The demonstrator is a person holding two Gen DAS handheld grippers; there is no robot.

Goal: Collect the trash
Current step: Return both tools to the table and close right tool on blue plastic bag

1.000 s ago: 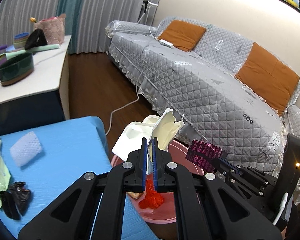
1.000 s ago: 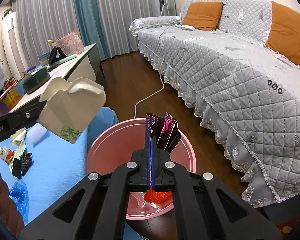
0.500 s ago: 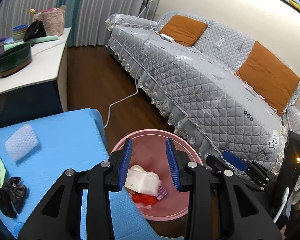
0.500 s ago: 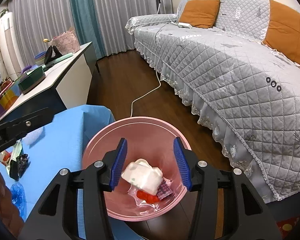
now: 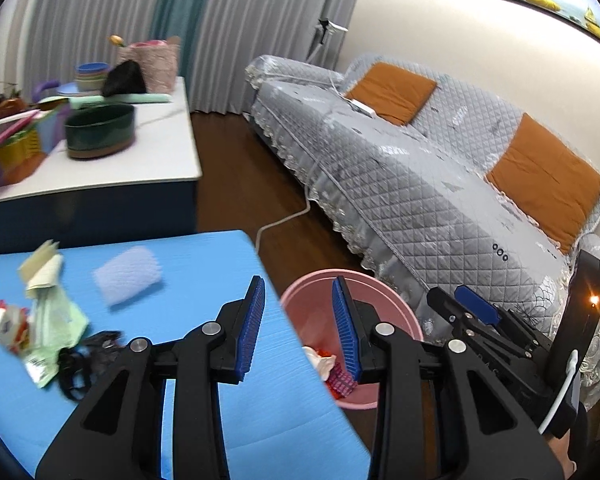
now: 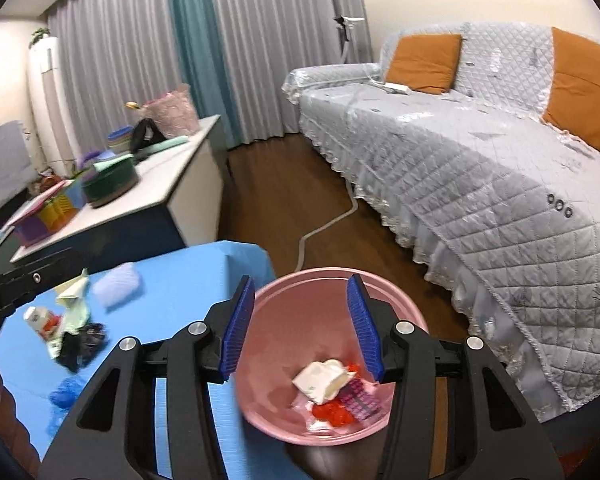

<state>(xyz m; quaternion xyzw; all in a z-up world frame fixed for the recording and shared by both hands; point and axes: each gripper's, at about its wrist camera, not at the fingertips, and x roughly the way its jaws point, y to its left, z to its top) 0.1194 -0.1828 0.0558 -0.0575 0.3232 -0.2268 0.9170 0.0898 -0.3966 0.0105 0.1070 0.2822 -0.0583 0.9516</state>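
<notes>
Both grippers have let go since a second ago: the cream carton and the dark pink wrapper they pinched then now lie in the pink bin [image 6: 404, 300]. Left gripper [image 5: 298, 326] has its blue pads spread wide with nothing between them, and sits over the right edge of the blue table [image 5: 204, 264], with the bin just beside it on the floor. Right gripper [image 6: 300, 330] is also wide and empty, hanging over the bin. Inside: cream carton [image 6: 322, 376] on top, pink checkered wrapper [image 6: 358, 398] touching it, red crumpled piece [image 6: 332, 412] below. More trash is on the table's left side: white foam pad [image 5: 128, 274], pale green wrapper [image 5: 54, 320], black crumpled plastic [image 5: 86, 358], small red-white packet [image 5: 8, 324]. Blue crumpled bag [image 6: 62, 398] near the table's front edge. Grey quilted sofa [image 5: 400, 184] stands behind the bin.
</notes>
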